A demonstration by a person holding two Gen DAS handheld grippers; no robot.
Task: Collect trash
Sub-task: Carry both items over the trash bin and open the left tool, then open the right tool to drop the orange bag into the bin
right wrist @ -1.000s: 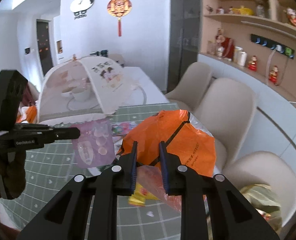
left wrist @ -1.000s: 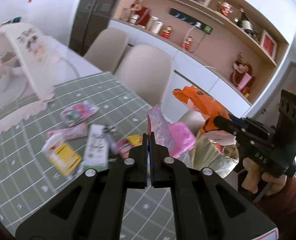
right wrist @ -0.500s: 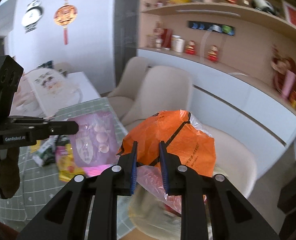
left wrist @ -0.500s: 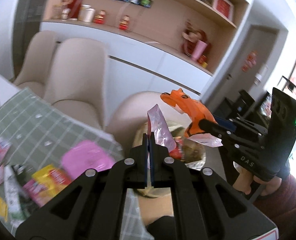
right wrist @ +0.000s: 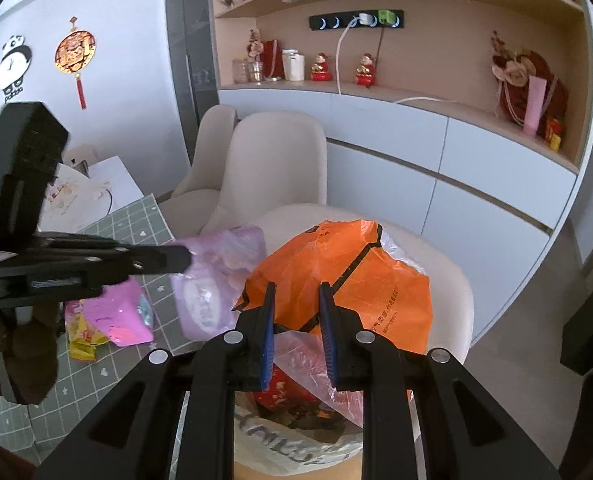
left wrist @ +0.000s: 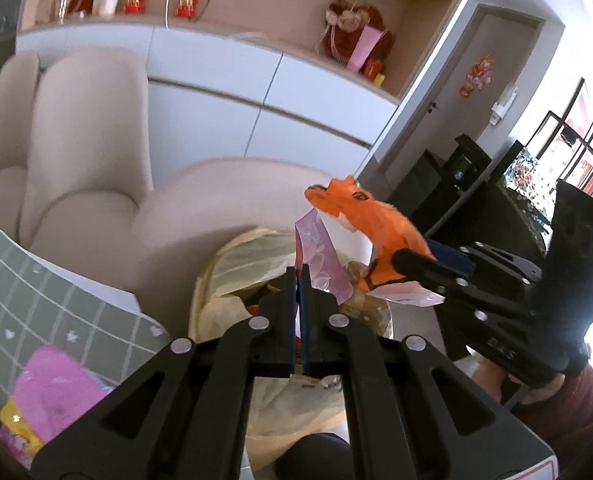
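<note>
Left wrist view: left tool (left wrist: 297, 276) pinched tight on a pale pink wrapper (left wrist: 316, 256), held just above the open trash bag (left wrist: 232, 280) — drop not yet made, by my reading. Right tool (right wrist: 295, 300) grips the orange bag (right wrist: 336, 272) narrowly, lifting it beside the mouth. Left of the tools, several packets (right wrist: 112, 316) lie on the desk (right wrist: 136, 232) — more collecting remains.

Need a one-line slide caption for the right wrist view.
Right gripper holds orange bag over lined bin; left gripper brings pink wrapper.
</note>
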